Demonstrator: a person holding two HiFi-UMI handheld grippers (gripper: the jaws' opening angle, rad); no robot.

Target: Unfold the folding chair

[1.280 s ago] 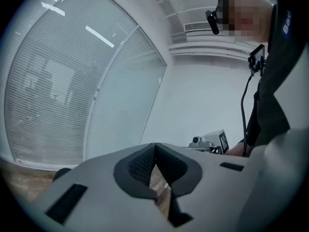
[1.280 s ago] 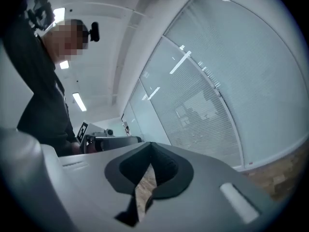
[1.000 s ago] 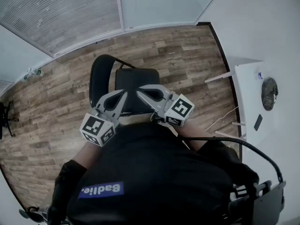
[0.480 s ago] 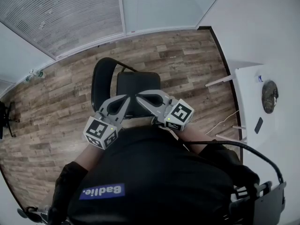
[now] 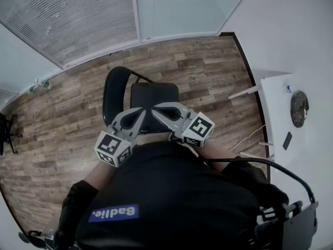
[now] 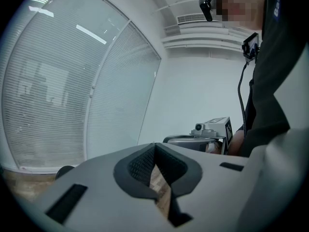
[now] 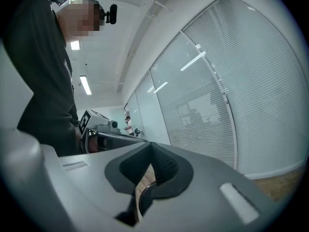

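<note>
A black folding chair stands on the wooden floor in the head view, its seat [image 5: 154, 99] flat and its rounded backrest [image 5: 111, 94] to the left. Both grippers hover close to the person's chest above the seat's near edge, apart from the chair. My left gripper [image 5: 141, 110] is shut with nothing in it, and so is my right gripper [image 5: 155, 108]; their tips almost meet. In the left gripper view the left gripper [image 6: 154, 147] has its dark pads pressed together. The right gripper view shows the right gripper [image 7: 150, 148] the same way, with a curved dark chair edge [image 7: 141, 197] under the pads.
A white table [image 5: 312, 155] stands at the right with a dark round object [image 5: 299, 104] and a phone [image 5: 286, 137] on it. Windows with blinds [image 5: 67, 20] run along the far wall. A small bottle [image 5: 37, 82] lies by the left wall.
The picture has drifted a little, so chair and grippers sit slightly lower and to the right. Both grippers stay shut and close together.
</note>
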